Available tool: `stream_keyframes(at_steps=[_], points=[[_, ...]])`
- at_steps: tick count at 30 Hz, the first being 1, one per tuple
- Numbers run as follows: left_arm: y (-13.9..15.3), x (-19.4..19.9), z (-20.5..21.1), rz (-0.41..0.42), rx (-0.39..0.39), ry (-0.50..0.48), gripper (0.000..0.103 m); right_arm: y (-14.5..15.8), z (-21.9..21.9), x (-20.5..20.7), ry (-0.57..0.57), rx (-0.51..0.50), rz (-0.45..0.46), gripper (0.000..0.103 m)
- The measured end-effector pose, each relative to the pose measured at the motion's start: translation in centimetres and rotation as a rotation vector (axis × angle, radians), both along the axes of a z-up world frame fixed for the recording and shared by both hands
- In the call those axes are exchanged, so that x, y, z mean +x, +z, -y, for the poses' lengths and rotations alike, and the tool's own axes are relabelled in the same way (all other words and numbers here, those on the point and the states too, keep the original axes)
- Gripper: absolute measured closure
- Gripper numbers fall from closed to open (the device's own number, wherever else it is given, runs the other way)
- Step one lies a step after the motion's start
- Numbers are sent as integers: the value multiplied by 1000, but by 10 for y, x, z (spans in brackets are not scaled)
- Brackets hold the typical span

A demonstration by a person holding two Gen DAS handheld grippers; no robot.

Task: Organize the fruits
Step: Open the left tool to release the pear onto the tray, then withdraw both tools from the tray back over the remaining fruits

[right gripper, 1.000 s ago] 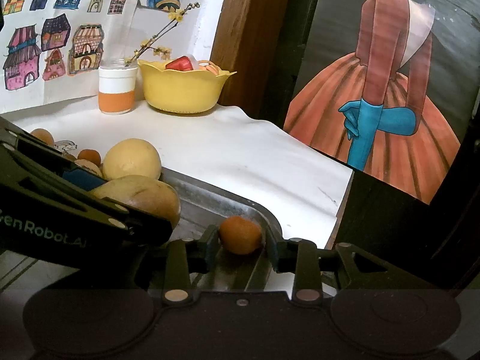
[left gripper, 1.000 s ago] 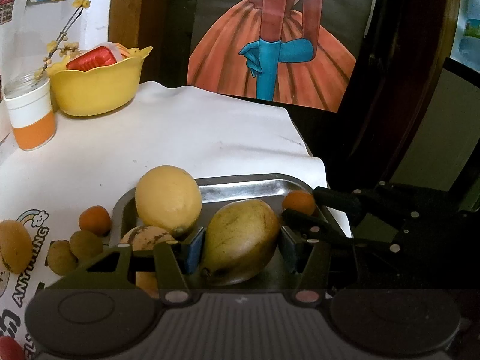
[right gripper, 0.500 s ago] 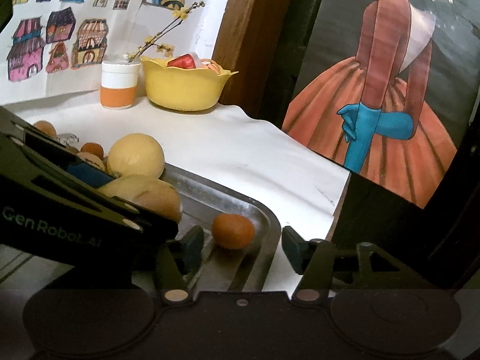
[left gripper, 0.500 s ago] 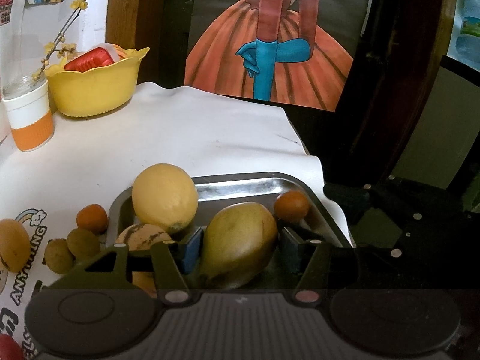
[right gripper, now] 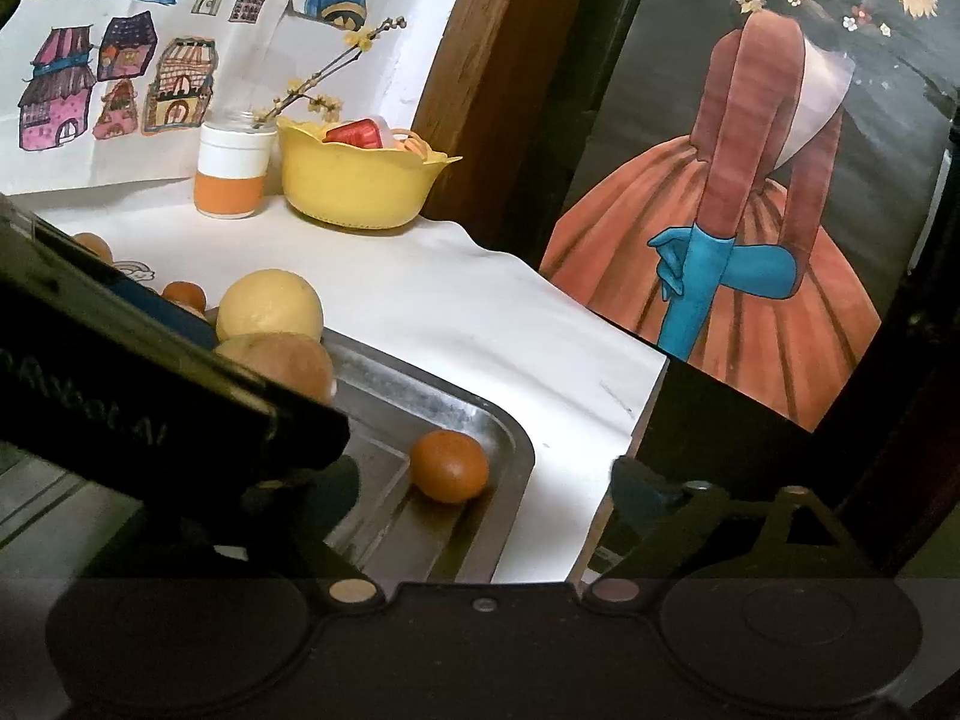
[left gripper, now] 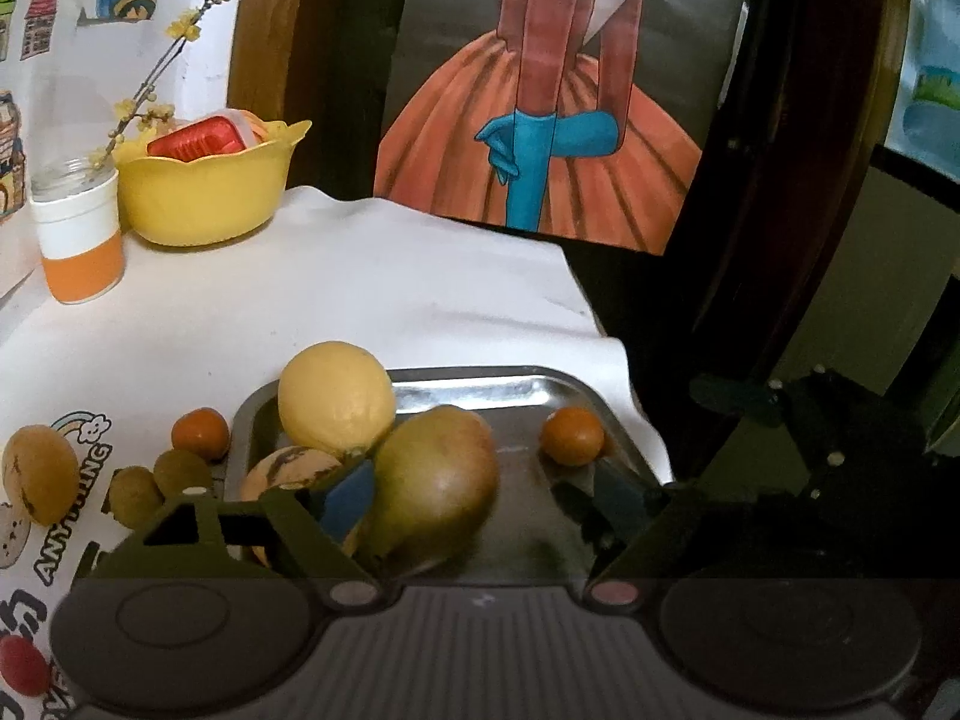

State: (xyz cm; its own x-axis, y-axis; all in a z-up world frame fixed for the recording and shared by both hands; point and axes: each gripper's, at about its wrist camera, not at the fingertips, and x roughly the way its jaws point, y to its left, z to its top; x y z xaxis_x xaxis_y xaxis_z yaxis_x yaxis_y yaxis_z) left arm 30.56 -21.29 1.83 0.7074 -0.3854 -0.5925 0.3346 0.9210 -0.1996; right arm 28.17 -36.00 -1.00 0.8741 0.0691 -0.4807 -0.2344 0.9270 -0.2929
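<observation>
A metal tray (left gripper: 480,373) lies on the white cloth near the table's right edge. On it are a green-yellow mango (left gripper: 432,480), a round yellow fruit (left gripper: 336,399), a striped fruit (left gripper: 288,471) and a small orange (left gripper: 571,437). My left gripper (left gripper: 480,495) is open around the mango, which rests on the tray against the left pad with a gap on its right. In the right wrist view the small orange (right gripper: 449,465) sits in the tray's corner (right gripper: 516,450). My right gripper (right gripper: 489,492) is open, just behind the orange and not touching it.
Left of the tray, loose fruit lies on the cloth: a small orange (left gripper: 200,433), two brownish-green fruits (left gripper: 180,471) and a yellow one (left gripper: 39,474). A yellow bowl (left gripper: 204,198) and an orange-banded jar (left gripper: 78,240) stand at the back. The table edge drops off right of the tray.
My left gripper has opened off the mango, which now lies on the tray. My right gripper let go of the small orange, opened wide and drew back and up.
</observation>
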Motion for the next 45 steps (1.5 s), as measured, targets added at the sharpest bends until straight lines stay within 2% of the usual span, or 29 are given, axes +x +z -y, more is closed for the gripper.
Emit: stream_keyframes(at_steps=[6, 13, 26, 35, 45], points=[[8, -10, -6, 30, -42, 18, 9, 7, 1, -9, -14, 9, 22, 1], [19, -24, -11, 68, -75, 40, 1, 17, 3, -24, -27, 34, 33, 1], [35, -59, -37, 127, -91, 112, 0, 48, -4, -71, -34, 73, 91, 1], [46, -97, -79, 160, -69, 187, 0, 64, -17, -117, -26, 140, 112, 1], [48, -134, -125, 172, -40, 260, 0, 74, -44, -160, 14, 147, 113, 1]])
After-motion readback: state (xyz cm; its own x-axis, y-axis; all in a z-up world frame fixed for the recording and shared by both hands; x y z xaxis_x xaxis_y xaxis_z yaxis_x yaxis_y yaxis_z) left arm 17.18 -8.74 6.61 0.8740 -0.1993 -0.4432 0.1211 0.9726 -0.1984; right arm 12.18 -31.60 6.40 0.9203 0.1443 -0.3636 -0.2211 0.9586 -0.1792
